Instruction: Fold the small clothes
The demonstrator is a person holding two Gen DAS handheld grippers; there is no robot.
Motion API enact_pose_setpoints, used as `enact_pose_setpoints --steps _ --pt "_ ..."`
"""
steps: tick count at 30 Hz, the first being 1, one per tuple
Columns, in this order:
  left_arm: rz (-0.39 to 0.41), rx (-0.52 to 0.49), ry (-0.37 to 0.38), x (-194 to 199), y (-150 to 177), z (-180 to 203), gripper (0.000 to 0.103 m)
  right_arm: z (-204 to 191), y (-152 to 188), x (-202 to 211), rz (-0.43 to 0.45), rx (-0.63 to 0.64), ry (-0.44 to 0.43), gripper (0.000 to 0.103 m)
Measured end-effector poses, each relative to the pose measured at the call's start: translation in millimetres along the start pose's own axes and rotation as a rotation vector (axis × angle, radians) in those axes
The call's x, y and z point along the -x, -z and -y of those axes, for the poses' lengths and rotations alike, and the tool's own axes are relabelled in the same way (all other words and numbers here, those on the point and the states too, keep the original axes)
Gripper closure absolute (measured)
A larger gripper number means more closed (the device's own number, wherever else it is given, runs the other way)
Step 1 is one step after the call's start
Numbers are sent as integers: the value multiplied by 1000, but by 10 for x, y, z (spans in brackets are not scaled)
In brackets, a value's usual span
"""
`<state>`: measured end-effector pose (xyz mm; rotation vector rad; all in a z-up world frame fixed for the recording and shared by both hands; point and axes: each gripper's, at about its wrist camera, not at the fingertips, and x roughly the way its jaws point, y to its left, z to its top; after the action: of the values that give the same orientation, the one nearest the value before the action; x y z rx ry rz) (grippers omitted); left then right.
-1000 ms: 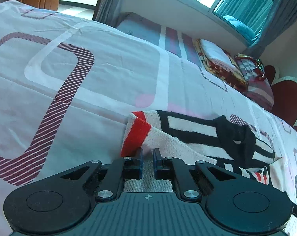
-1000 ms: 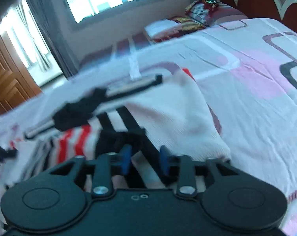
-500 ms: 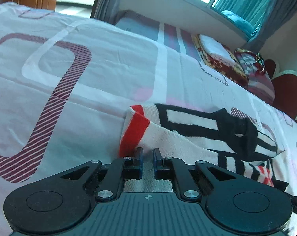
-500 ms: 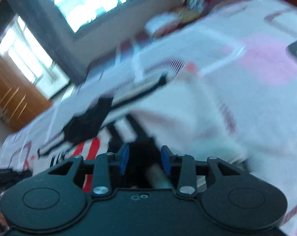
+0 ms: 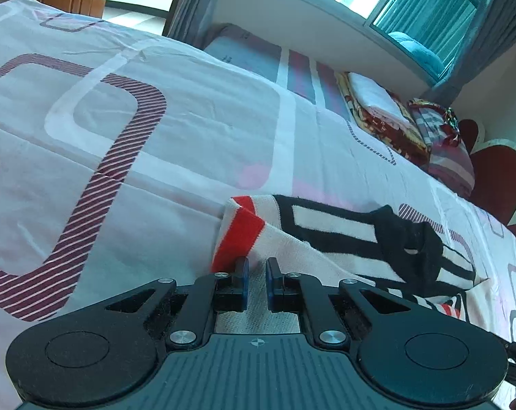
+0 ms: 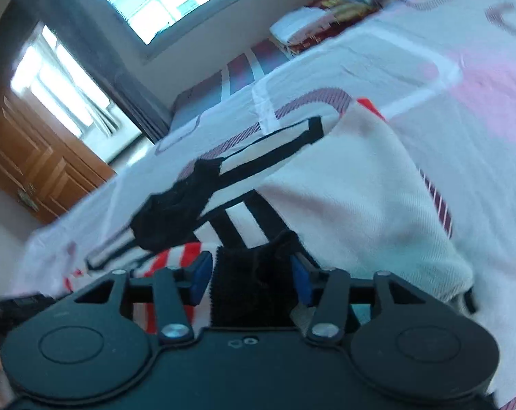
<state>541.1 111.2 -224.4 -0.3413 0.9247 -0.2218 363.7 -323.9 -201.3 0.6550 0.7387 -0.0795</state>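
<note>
A small knit sweater (image 5: pixel 329 232), white with black stripes, red bands and a black collar, lies partly folded on the bed. My left gripper (image 5: pixel 256 273) is shut on its white edge beside the red cuff. In the right wrist view the sweater (image 6: pixel 343 188) shows its white back folded over, with the black collar (image 6: pixel 176 212) to the left. My right gripper (image 6: pixel 252 270) stands open around a black cuff (image 6: pixel 254 287) of the sweater; its blue pads are apart from the cloth on both sides.
The bed sheet (image 5: pixel 138 143) is white with maroon striped squares. Folded blankets and pillows (image 5: pixel 404 126) lie by the red headboard (image 5: pixel 497 184). A wooden door (image 6: pixel 25 157) and a window with curtains stand beyond the bed.
My right gripper has opened wider and let go of the black cuff, and its view has swung and tilted. My left gripper keeps its hold and has shifted slightly.
</note>
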Motion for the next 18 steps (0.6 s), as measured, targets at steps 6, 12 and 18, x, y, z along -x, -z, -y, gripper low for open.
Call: enact_pose_setpoints --steps 6,12,18 --pt "28 -20 -17 -61 20 75 95 -123 50 -182 -28 45 23 64" --pt "101 -42 -43 9 32 182 95 -299 73 -220 -20 178 130 93" --pt "113 -98 -51 -51 28 353 95 -448 22 299 198 352 187 94"
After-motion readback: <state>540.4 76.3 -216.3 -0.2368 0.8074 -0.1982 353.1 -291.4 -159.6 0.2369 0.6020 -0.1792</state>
